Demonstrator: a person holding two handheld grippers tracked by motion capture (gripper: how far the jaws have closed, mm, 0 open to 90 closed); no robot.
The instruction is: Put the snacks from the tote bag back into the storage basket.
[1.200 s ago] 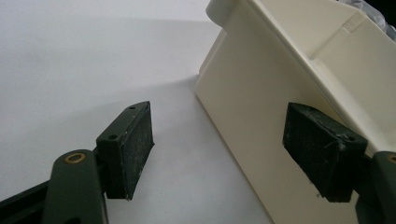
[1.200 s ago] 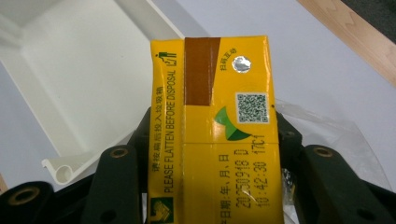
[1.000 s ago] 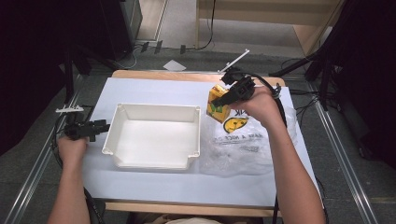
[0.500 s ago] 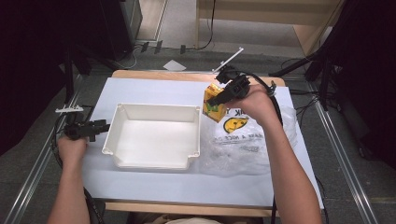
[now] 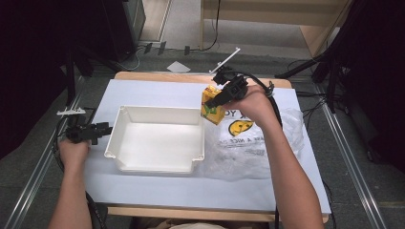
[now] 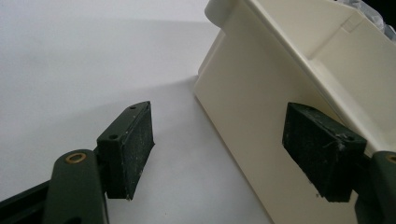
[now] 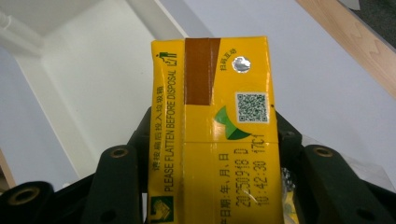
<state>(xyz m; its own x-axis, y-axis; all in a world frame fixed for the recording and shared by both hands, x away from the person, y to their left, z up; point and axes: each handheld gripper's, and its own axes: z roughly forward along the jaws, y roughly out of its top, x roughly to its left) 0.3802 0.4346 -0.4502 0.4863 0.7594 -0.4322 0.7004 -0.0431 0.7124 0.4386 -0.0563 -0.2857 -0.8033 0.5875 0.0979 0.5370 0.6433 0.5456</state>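
A yellow drink carton (image 5: 211, 105) hangs in the air at the far right corner of the white tub (image 5: 119, 137), with my right gripper (image 5: 216, 101) shut on it. The right gripper view looks down the carton (image 7: 215, 130), pinched between both black jaws, with the tub's far wall (image 7: 88, 60) below and to the left. My left gripper (image 5: 104, 129) rests on the table just left of the tub, open. In the left gripper view its pads (image 6: 133, 144) stand wide apart, one beside the tub's outer wall (image 6: 247, 112), nothing between them.
A clear plastic bag (image 5: 253, 143) with a yellow smiley print lies crumpled on the white table (image 5: 157, 93) right of the tub. A wooden edge (image 5: 157, 76) runs along the table's far side. Black stands and cables flank both sides.
My right gripper has carried the carton a little left and up, from over the plastic bag toward the tub's far right corner. The left gripper has stayed put.
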